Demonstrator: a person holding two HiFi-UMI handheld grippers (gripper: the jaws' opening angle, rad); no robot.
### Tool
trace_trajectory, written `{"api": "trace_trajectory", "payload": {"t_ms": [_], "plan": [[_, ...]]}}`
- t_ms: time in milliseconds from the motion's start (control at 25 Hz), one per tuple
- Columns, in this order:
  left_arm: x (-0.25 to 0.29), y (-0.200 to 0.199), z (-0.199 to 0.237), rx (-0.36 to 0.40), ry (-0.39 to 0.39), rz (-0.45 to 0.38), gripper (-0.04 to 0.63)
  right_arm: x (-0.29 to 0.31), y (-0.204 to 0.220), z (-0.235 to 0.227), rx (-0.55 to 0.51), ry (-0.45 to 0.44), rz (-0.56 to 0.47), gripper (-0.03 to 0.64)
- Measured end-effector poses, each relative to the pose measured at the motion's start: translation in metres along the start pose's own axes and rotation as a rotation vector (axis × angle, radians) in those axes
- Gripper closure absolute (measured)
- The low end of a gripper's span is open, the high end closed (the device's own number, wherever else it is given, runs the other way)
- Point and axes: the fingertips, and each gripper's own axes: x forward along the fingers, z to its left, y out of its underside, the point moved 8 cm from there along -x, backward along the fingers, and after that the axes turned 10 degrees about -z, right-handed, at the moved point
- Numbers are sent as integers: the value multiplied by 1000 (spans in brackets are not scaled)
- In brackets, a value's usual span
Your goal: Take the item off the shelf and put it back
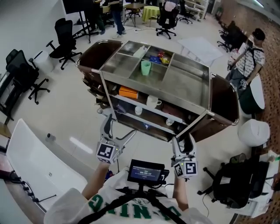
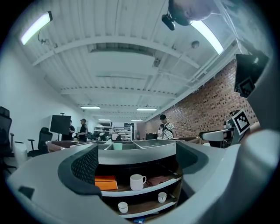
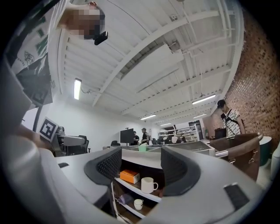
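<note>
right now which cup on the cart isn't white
The green cup in the top tray; the mug on the middle shelf and the two small cups below are white.

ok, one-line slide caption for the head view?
Open and empty, the left gripper and right gripper face a steel cart: white mug on a shelf, green cup in the top tray.

Big open office rm. Pale glossy floor [image 1: 65, 109], white wall [image 1: 26, 22] one side, brick wall [image 2: 205, 105] opp. White beamed ceiling [image 2: 127, 57] w/ strip lights [image 2: 35, 27] on. Black office chairs [image 1: 65, 37] scattered abt. Yellow-covered table [image 1: 151, 12] at far end, dark screen [image 2: 60, 124] on a stand there too.
</note>
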Motion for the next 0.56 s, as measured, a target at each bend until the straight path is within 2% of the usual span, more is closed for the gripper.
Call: {"api": "trace_trajectory", "payload": {"t_ms": [320,560], "plan": [[-8,6,2,10,-52,-11,58,2,-4,-4,-3,-30,-18,337],[-2,-2,-11,65,-44,-29,57,-4,-10,-13,-10,-26,-31,337]]}}
